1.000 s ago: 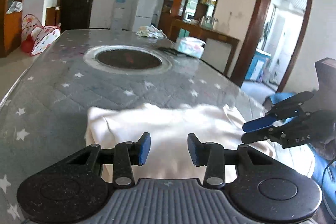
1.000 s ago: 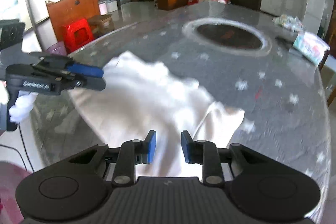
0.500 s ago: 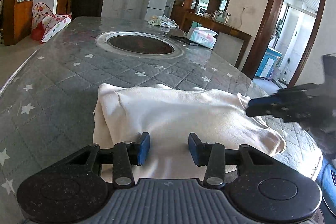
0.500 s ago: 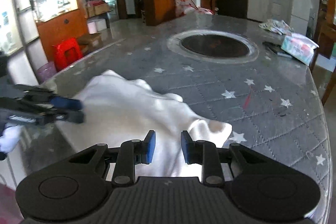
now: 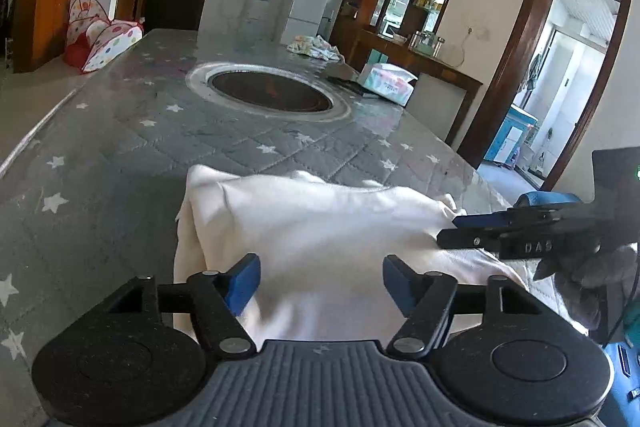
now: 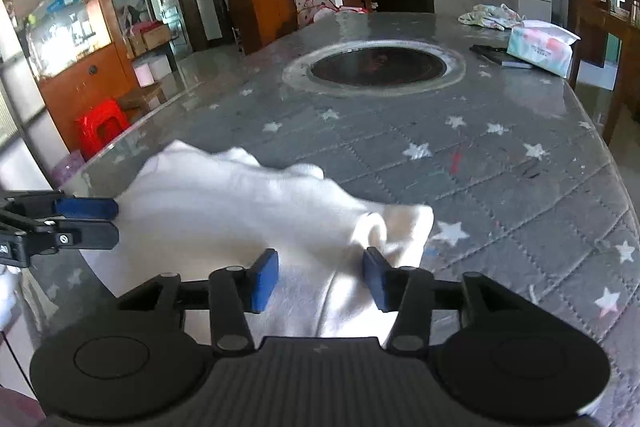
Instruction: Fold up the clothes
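- The cream-white soft cloth garment (image 5: 320, 227) is lying bunched at the near edge of the grey star-quilted table cover (image 5: 132, 147), likely within easy reach for folding.
- The left gripper (image 5: 320, 277) is hovering over it with jaws spread, holding nothing.
- The right gripper (image 6: 320, 273) is likewise gaping, empty, above the hem.
- Its side, seen from the left wrist, is reading "DAS".

Beyond the cloth (image 5: 320, 227) the table (image 5: 120, 155) lay bare up to the round hole (image 5: 272, 93); the tissue pack (image 5: 386, 83) stood far right.
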The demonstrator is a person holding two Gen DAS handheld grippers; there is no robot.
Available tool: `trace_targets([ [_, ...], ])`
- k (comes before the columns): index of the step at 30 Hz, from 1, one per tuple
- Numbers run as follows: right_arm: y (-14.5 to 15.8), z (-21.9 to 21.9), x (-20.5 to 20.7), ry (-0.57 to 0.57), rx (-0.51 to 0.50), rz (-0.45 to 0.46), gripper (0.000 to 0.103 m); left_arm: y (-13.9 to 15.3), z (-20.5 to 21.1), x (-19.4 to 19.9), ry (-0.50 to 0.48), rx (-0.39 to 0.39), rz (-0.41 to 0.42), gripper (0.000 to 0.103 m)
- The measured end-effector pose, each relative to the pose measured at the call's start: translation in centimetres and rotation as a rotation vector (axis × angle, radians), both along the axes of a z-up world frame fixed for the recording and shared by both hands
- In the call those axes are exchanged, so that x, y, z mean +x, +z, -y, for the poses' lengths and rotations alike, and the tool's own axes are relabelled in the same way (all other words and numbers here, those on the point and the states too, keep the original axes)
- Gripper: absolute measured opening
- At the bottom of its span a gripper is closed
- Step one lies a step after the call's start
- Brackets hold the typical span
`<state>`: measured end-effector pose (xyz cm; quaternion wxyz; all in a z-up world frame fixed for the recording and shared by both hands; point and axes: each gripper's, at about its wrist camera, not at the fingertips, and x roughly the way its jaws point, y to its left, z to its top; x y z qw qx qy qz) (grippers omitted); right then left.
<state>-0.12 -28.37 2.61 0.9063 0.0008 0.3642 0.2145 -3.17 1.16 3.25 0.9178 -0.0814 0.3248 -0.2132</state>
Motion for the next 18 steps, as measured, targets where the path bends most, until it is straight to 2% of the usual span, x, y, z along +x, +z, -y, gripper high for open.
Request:
trace_targets([
  [3,0.2,-0.7,-0.4,-0.009,-0.033,0.020,0.051,-0.4,0.0,-0.1,-0.007,0.005,-0.001,0.074],
  [5,0.7,-1.2,-0.7,-0.006,-0.045,0.037,0.054,-0.2,-0.2,-0.3,0.000,-0.016,0.004,0.078],
  [6,1.0,-1.4,-0.8,-0.002,-0.045,0.044,0.056,0.0,-0.4,-0.4,0.005,-0.029,0.004,0.083],
  [7,1.2,-1.6,-1.0,0.002,-0.045,0.052,0.061,0.2,-0.5,-0.5,0.015,-0.036,0.010,0.087],
  [8,1.4,-1.8,-1.0,0.005,-0.051,0.062,0.068,0.4,-0.5,-0.7,0.029,-0.034,0.021,0.095],
  [9,1.4,-2.1,-1.0,0.003,-0.055,0.069,0.070,0.5,-0.6,-0.9,0.041,-0.031,0.030,0.100],
  [13,0.6,-2.5,-0.6,-0.004,-0.050,0.045,0.074,1.1,-1.0,-1.2,0.082,-0.014,0.056,0.103],
  [18,-0.2,-2.8,-0.7,0.006,-0.047,0.029,0.090,1.2,-1.7,-1.0,0.135,-0.020,0.055,0.103],
])
